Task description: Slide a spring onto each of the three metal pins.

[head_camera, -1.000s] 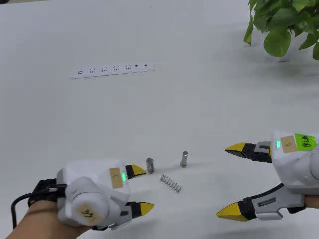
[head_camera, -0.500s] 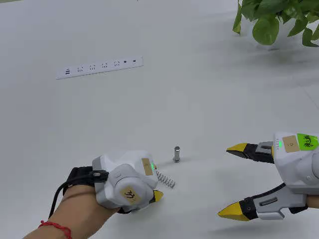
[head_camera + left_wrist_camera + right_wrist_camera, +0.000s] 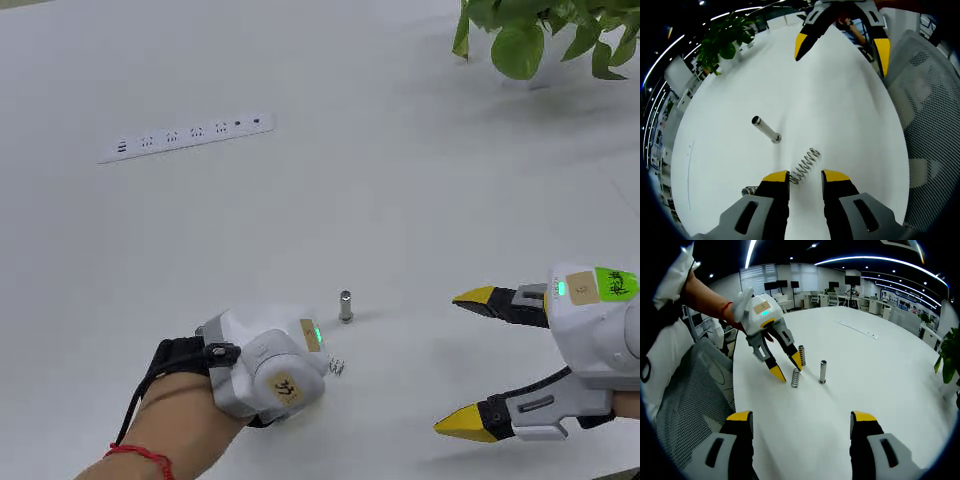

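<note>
The loose spring [image 3: 805, 165] lies flat on the white surface [image 3: 400, 200], close to the edge where the person stands. It is directly ahead of the left hand-held gripper [image 3: 805, 176]. That gripper's jaws are parted and grasp nothing, and their yellow tips bracket the spring's near end with a little gap on either side.

In the left gripper view, the spring's long axis runs roughly in line with the jaws, slanting a little to the right as it goes away from the tips. A pinch from here would probably catch only the end coils rather than the middle.

The bare pin [image 3: 766, 130] stands upright on its base just beyond the spring, apart from it and off to the left of its line in that view. A pin that already carries a spring [image 3: 801, 355] stands beside the left hand-held gripper's jaws.

The right hand-held gripper [image 3: 462, 362] hangs with its jaws spread wide, well apart from both spring and pin and toward the right side of the surface. The left one is plainly the nearer.

The spring lies flat while the pin stands upright, so I judge that the spring will have to be tipped on end and brought over the pin's top before it can slide down.
</note>
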### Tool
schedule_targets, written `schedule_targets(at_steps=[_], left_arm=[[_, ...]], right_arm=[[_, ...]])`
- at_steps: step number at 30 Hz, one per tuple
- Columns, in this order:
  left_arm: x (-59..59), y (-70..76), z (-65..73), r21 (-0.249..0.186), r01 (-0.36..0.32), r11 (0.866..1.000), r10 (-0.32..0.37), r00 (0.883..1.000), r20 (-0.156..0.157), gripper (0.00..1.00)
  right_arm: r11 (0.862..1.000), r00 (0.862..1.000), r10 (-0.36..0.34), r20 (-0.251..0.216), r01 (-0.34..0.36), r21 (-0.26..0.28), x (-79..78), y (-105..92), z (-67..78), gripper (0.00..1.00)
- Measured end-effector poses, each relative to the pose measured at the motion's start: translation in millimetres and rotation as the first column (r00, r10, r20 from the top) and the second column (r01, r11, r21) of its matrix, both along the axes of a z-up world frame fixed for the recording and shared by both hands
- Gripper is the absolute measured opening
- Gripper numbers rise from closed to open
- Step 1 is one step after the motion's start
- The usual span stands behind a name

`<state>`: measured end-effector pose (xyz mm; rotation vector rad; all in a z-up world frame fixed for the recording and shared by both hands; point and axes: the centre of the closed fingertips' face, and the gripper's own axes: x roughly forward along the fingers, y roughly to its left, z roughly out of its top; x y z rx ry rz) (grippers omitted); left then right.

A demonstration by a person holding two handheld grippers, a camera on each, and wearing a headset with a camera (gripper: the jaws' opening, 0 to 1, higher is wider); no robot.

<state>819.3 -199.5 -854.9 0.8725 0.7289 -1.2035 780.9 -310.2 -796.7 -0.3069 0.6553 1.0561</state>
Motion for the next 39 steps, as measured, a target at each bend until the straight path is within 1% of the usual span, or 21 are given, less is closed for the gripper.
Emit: schedule_targets(at_steps=[2,6,9,16,19,20,25,28,34,36,39], left_arm=[[-0.5,5.4,-1.5,0.007,-0.022,1.0,0.022,1.0,-0.004,0.25],[-5.2,12.8,-5.0,0.018,-0.036,0.999,0.037,0.999,-0.013,0.22],[-6.0,16.9,-5.3,0.011,-0.055,0.998,0.056,0.998,-0.026,0.2],[-6.2,16.2,-5.5,0.006,-0.067,0.998,0.067,0.997,-0.032,0.18],[-9.3,16.5,-7.0,0.008,-0.058,0.998,0.058,0.997,-0.042,0.12],[-9.0,16.7,-6.4,0.009,-0.06,0.998,0.06,0.998,-0.037,0.12],[-10.0,16.4,-5.9,0.004,-0.067,0.998,0.067,0.997,-0.039,0.12],[-9.7,16.6,-6.1,0.005,-0.068,0.998,0.068,0.997,-0.038,0.12],[-12.5,17.5,-5.9,-0.004,-0.077,0.997,0.077,0.996,-0.05,0.11],[-14.4,17.2,-5.7,-0.012,-0.084,0.996,0.084,0.995,-0.06,0.11],[-16.9,18.5,-5.2,-0.021,-0.088,0.996,0.087,0.994,-0.064,0.11]], right_arm=[[1.0,1.0,-0.002,0.001,0.002,0.002,-0.5,-0.2,0.1,0.8],[1.0,1.0,-0.004,0.0,0.004,0.001,-1.0,-2.1,-1.0,0.8],[1.0,1.0,-0.006,-0.001,0.006,0.001,-1.3,-5.0,-1.3,0.8],[1.0,1.0,-0.002,-0.003,0.002,0.007,-2.3,-7.6,-0.6,0.82],[1.0,1.0,0.006,-0.006,-0.006,0.002,-4.4,-9.3,-2.9,0.83],[1.0,1.0,0.008,-0.007,-0.008,0.0,-4.9,-9.8,-3.6,0.84],[1.0,1.0,0.001,-0.017,-0.001,0.013,-6.1,-11.5,-5.5,0.85],[1.0,1.0,0.001,-0.02,-0.001,0.007,-6.9,-12.3,-6.7,0.85],[1.0,1.0,-0.01,-0.017,0.01,0.015,-6.7,-10.4,-3.6,0.85],[1.0,1.0,-0.008,-0.016,0.008,0.009,-7.2,-10.5,-4.2,0.85],[1.0,1.0,-0.004,-0.018,0.004,0.007,-8.9,-9.2,-4.5,0.85]])
